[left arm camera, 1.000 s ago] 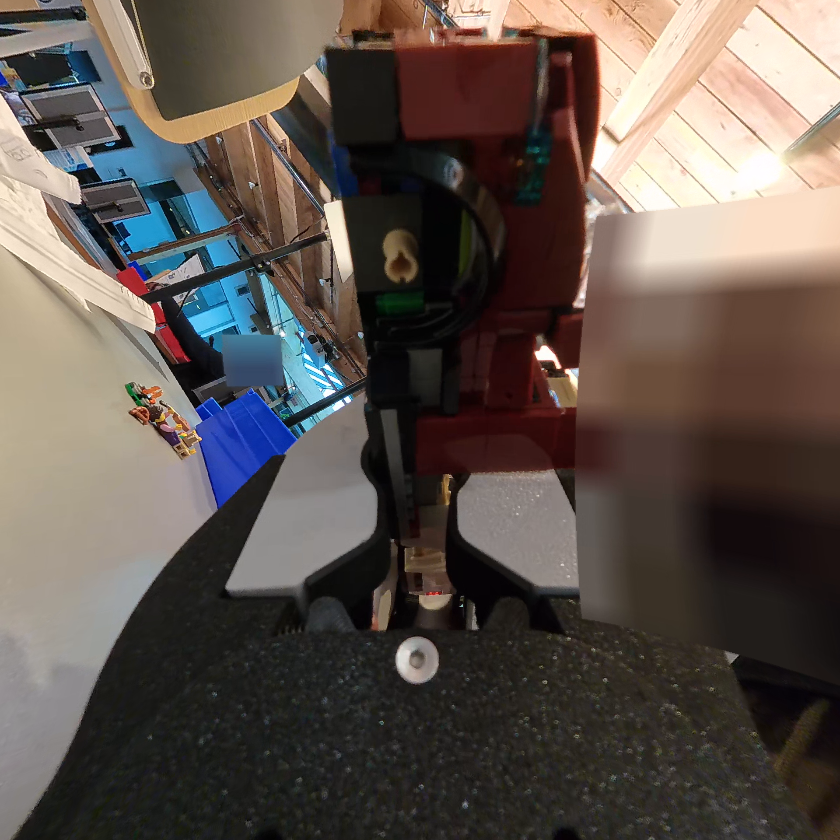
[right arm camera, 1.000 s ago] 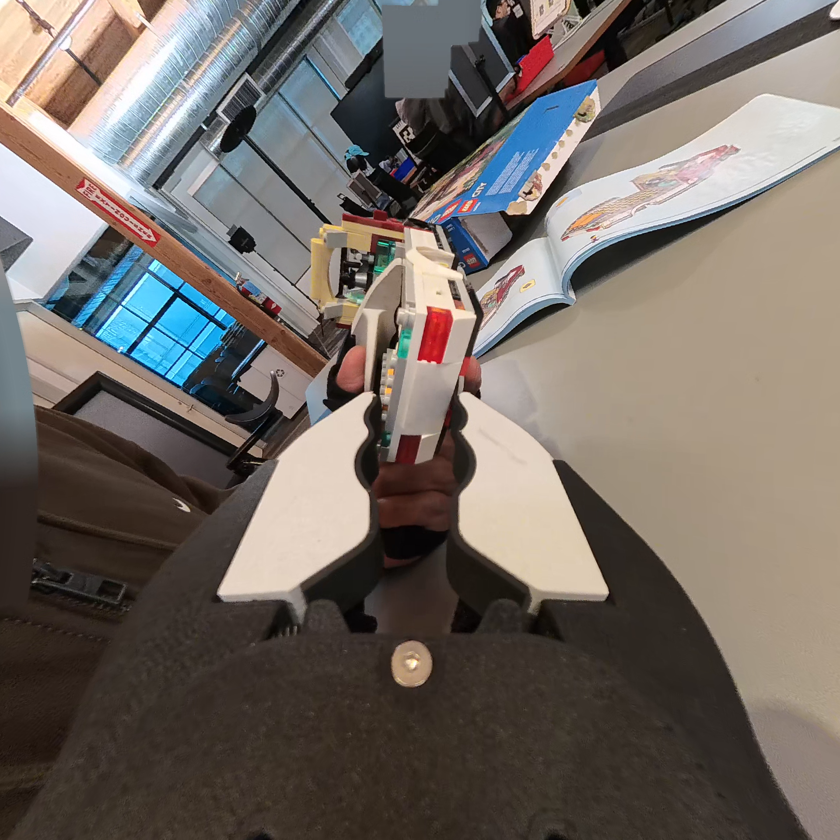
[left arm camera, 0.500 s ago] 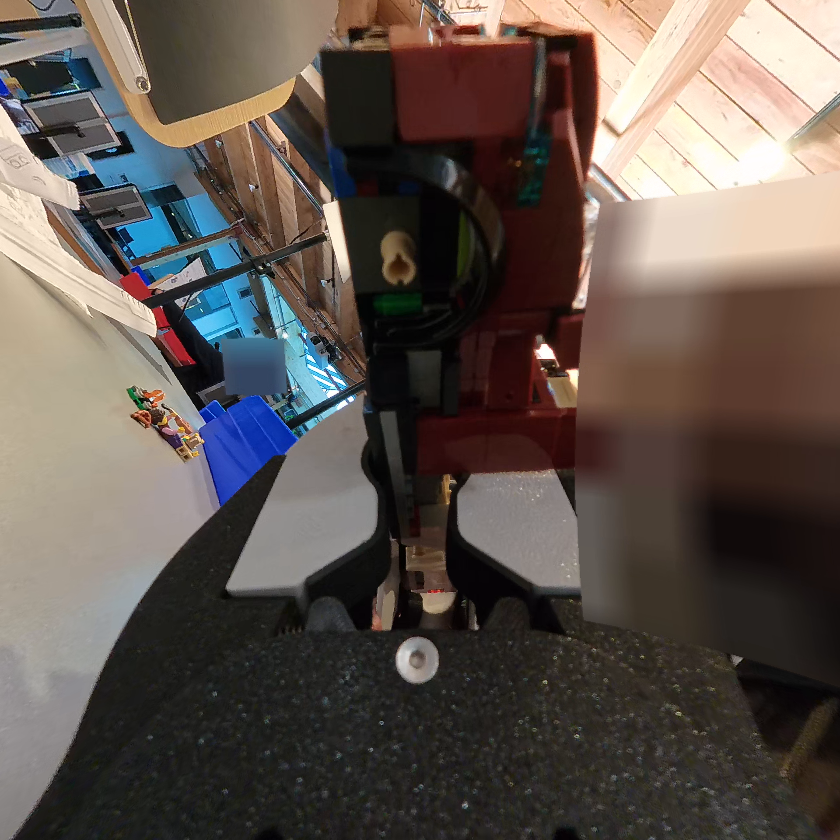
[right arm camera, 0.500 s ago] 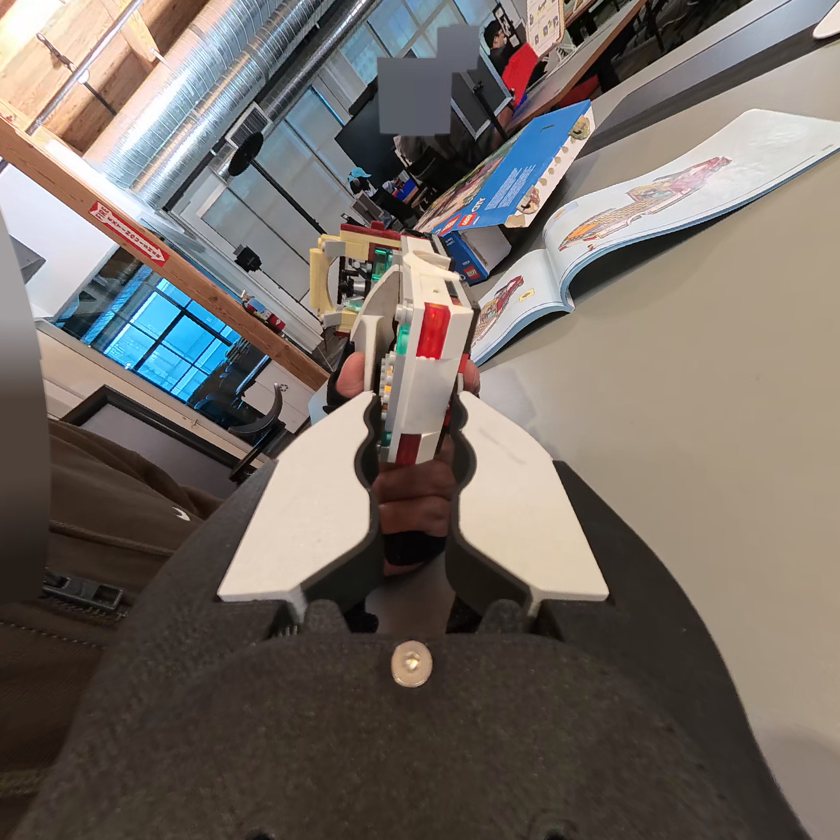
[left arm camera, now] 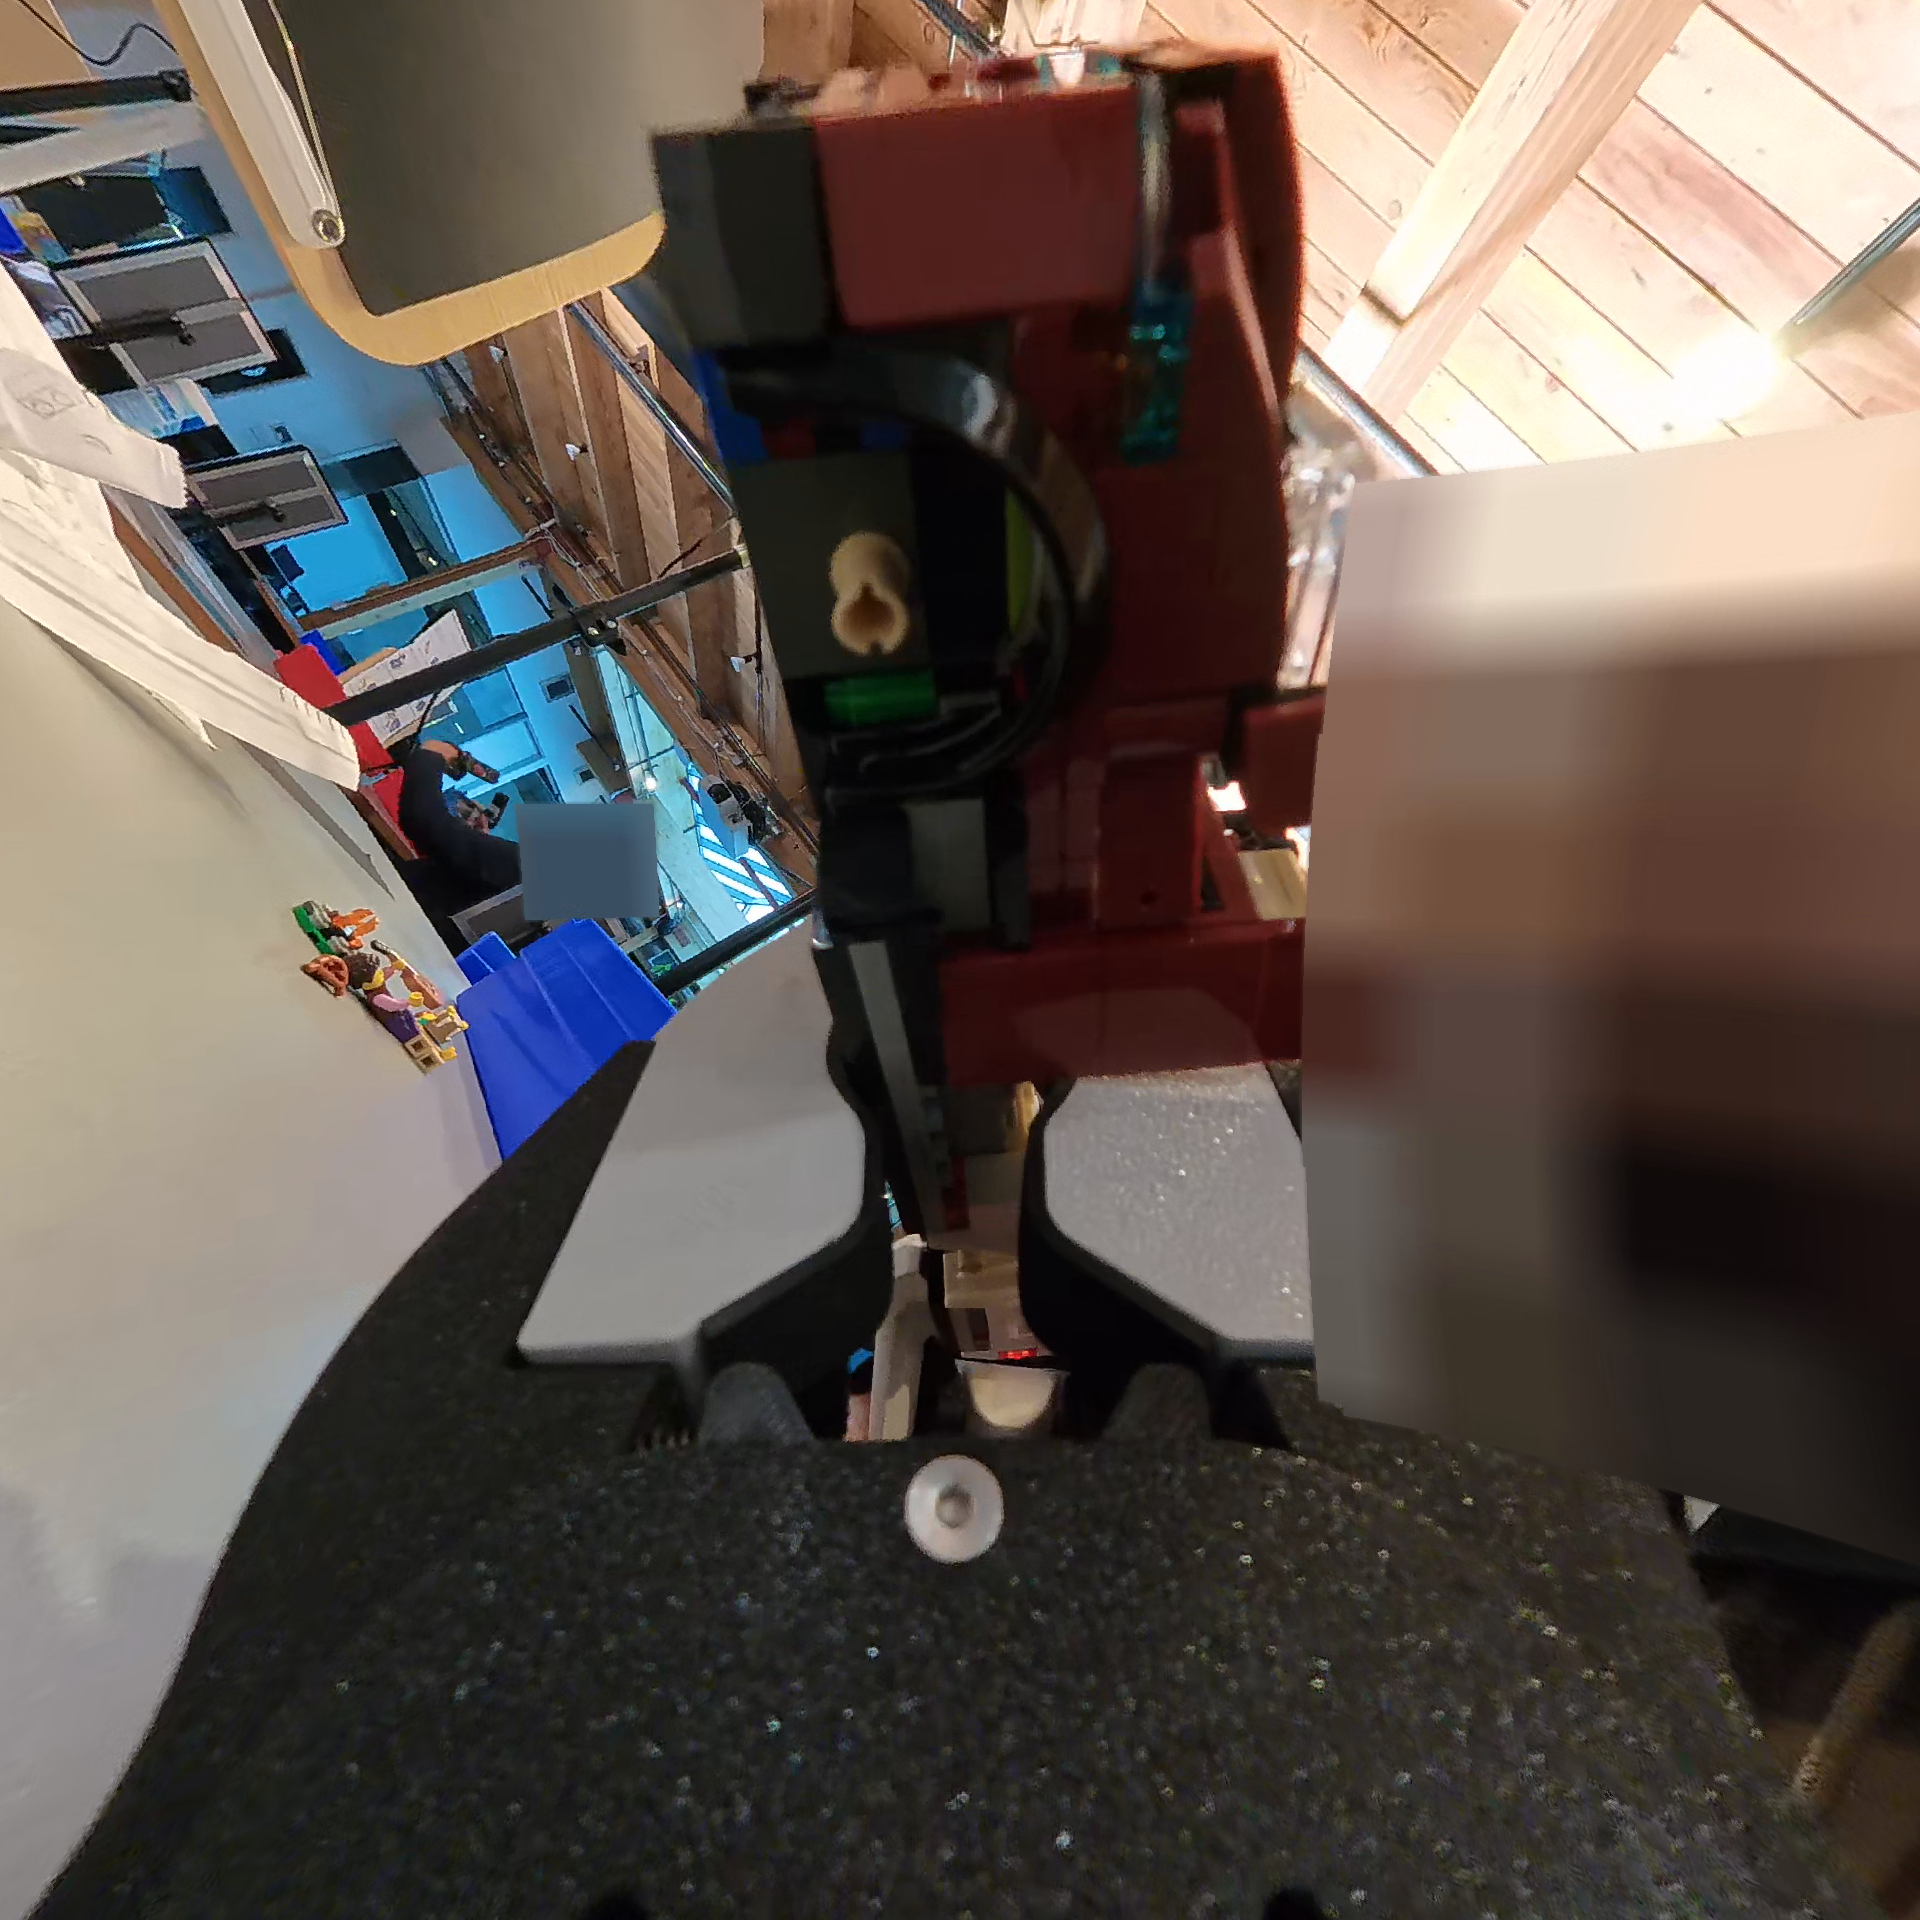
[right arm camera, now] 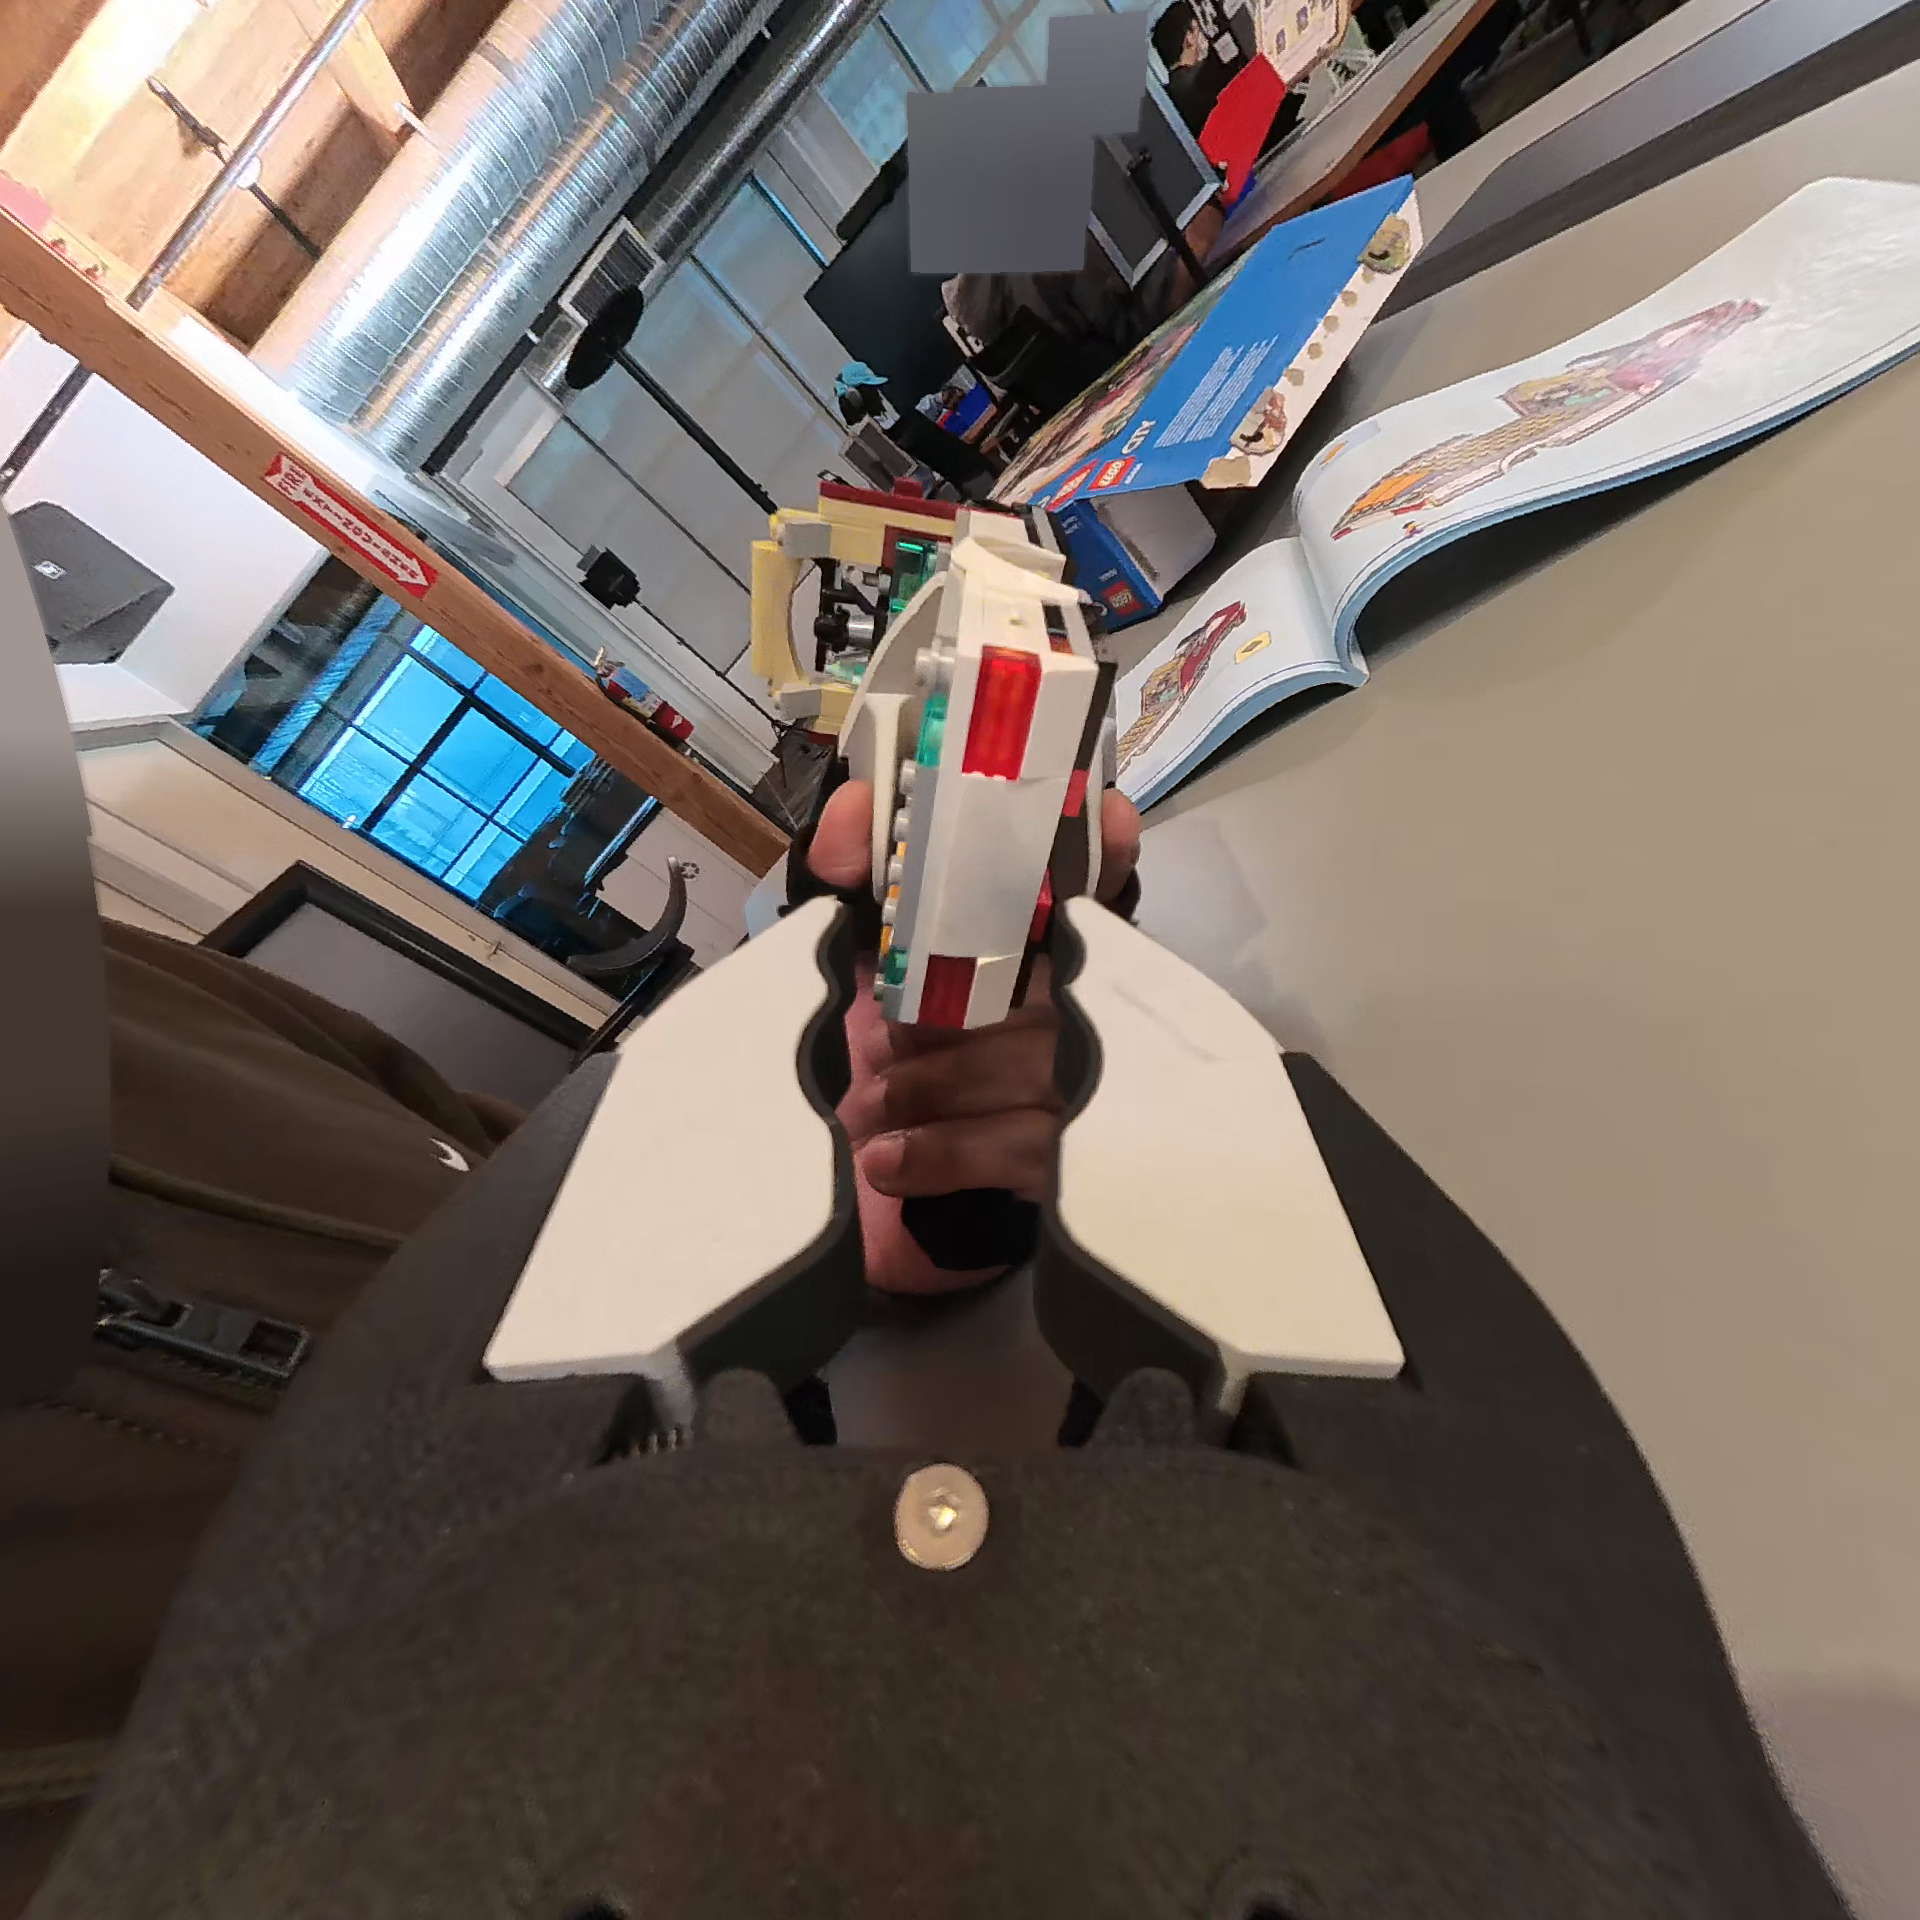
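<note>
Gripper on the left (left arm camera: 935, 1039): fingers pressed onto a dark red and black brick model (left arm camera: 1039, 623), pinching its black lower strip. The model is clear of the table and stands up from the jaws. On the grey table (left arm camera: 156, 1247) to the far left lie white papers (left arm camera: 125, 623). Nearer the gripper are a cluster of small brick figures (left arm camera: 374, 987) and a blue bin (left arm camera: 551, 1029). A blurred patch covers the right of this view.

Gripper on the right (right arm camera: 945, 914): fingers spread. A white and red brick piece (right arm camera: 987, 831) stands between the tips, with a visible gap at the left pad; contact at the right pad cannot be confirmed. A person's hand (right arm camera: 935, 1122) in a black fingerless glove grips the piece from behind, thumb and finger on its two sides. A brown jacket (right arm camera: 260, 1143) is at the left. Behind the piece stands a cream and red brick building (right arm camera: 810, 623). Further right on the table (right arm camera: 1558, 1039) are a blue box (right arm camera: 1247, 364) and an open booklet (right arm camera: 1558, 416).
</note>
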Demonstrator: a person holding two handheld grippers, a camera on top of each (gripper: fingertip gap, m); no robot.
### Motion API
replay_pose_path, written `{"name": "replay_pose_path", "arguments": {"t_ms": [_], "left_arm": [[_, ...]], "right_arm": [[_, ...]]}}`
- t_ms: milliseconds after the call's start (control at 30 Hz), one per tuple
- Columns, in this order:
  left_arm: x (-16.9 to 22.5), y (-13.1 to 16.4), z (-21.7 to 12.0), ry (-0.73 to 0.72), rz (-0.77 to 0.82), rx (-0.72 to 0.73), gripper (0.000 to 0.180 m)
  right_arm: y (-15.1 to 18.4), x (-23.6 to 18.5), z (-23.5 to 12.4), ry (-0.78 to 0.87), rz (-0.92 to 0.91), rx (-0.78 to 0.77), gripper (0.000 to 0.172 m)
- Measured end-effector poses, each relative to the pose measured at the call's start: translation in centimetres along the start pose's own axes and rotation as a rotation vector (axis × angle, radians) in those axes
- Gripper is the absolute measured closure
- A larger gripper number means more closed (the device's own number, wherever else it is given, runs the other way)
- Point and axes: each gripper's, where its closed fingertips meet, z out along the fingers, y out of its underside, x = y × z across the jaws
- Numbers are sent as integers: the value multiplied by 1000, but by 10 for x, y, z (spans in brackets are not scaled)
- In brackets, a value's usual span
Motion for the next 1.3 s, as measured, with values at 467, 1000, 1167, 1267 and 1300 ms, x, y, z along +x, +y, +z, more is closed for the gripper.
{"name": "replay_pose_path", "arguments": {"t_ms": [467,1000,1167,1267,1300], "left_arm": [[4,4,1,23,1,-24,156],[9,6,2,25,62,-39,157],[11,8,3,34,76,-55,157],[12,8,3,42,70,-59,157],[12,8,3,43,68,-59,157]], "right_arm": [[1,3,-3,1,19,24,143],[-3,5,-5,29,4,47,133],[-7,0,-7,0,4,67,143],[-7,0,-7,1,-8,69,143],[-6,0,-7,3,-15,68,144]]}}
